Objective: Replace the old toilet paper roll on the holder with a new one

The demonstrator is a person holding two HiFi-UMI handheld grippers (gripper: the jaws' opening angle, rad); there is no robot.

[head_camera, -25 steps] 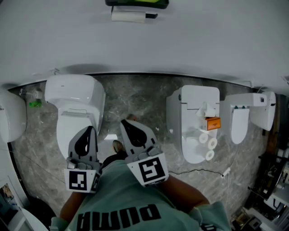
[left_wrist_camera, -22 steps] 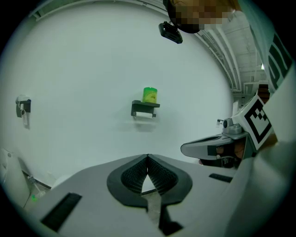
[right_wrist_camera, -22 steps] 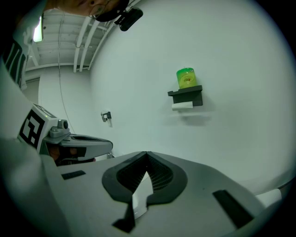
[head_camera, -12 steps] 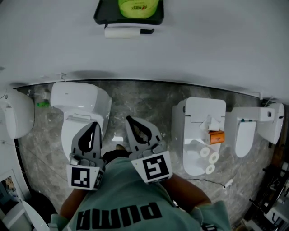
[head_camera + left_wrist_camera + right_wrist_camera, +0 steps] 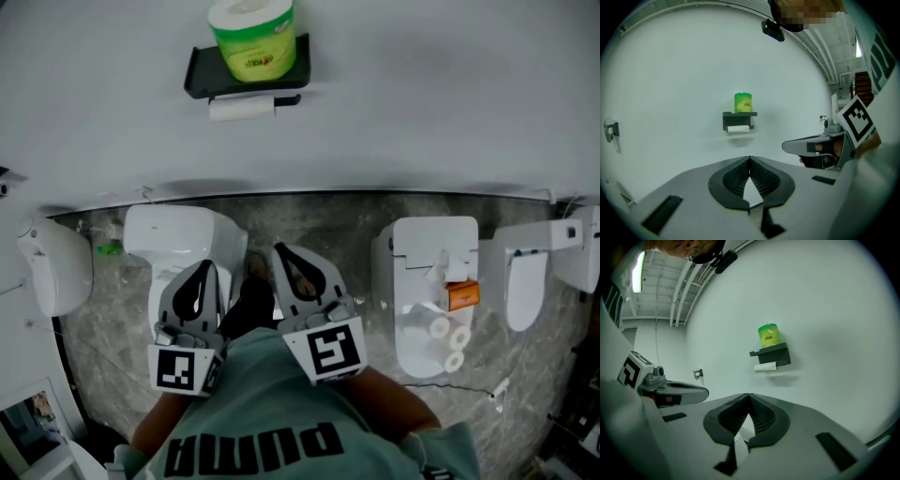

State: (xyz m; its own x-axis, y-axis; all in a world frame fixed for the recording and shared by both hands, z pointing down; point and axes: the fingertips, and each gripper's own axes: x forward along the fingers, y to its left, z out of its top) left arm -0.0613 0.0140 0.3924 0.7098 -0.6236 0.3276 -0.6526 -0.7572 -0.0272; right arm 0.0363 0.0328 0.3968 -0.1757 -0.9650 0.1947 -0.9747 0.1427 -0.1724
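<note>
A: What's ahead?
B: A plain white wall [image 5: 422, 94]. The grey left tool [image 5: 749, 159] and right tool [image 5: 749, 396] point at it (jaws together, nothing between).
A: The rolls?
B: Black wall holder [image 5: 199, 80]: green-wrapped new toilet roll [image 5: 251, 42] upright on top, thin white old roll [image 5: 242, 109] underneath.

Left gripper [image 5: 204, 272] and right gripper [image 5: 287, 256] closed, empty, side by side.
</note>
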